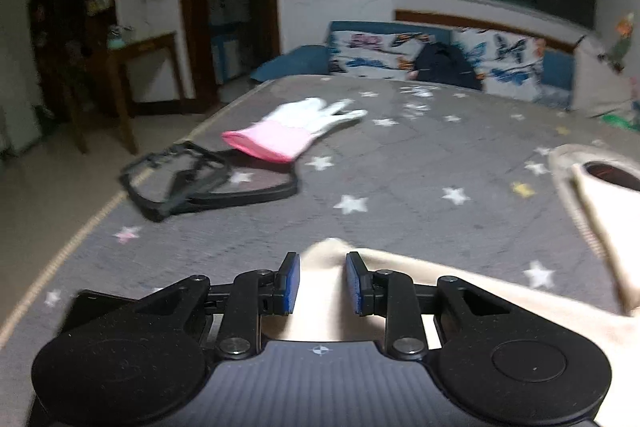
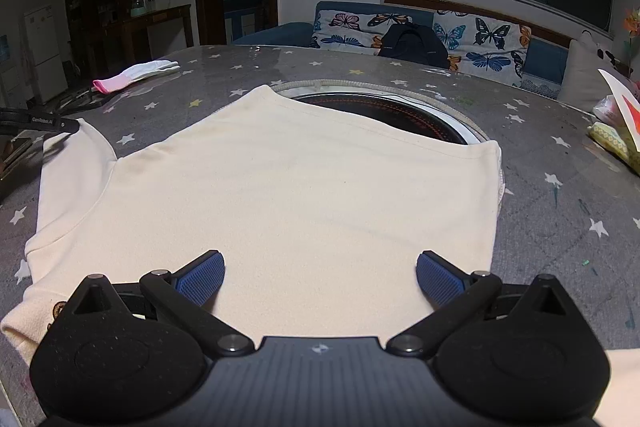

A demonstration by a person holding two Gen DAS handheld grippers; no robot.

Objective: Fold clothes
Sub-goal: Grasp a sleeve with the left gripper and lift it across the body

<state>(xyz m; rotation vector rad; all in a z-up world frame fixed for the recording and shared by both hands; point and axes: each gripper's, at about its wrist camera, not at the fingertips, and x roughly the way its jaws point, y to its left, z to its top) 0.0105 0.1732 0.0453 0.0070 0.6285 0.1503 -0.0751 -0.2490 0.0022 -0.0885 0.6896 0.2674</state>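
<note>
A cream garment (image 2: 304,195) lies spread flat on the grey star-patterned table (image 2: 560,211), its far edge over a round dark cooktop (image 2: 400,115). My right gripper (image 2: 320,277) is open wide, low over the garment's near part, with nothing between its blue pads (image 2: 200,277). My left gripper (image 1: 322,283) is nearly closed on a raised fold of the cream garment (image 1: 320,291), at its left sleeve end. The left gripper also shows at the left edge of the right wrist view (image 2: 36,123), at the sleeve (image 2: 72,167).
A pink and white glove (image 1: 288,131) and a black frame (image 1: 200,183) lie on the table's left part. A backpack (image 2: 412,45) sits on a butterfly-patterned sofa (image 2: 480,43) behind. Packets (image 2: 616,135) lie at the right edge.
</note>
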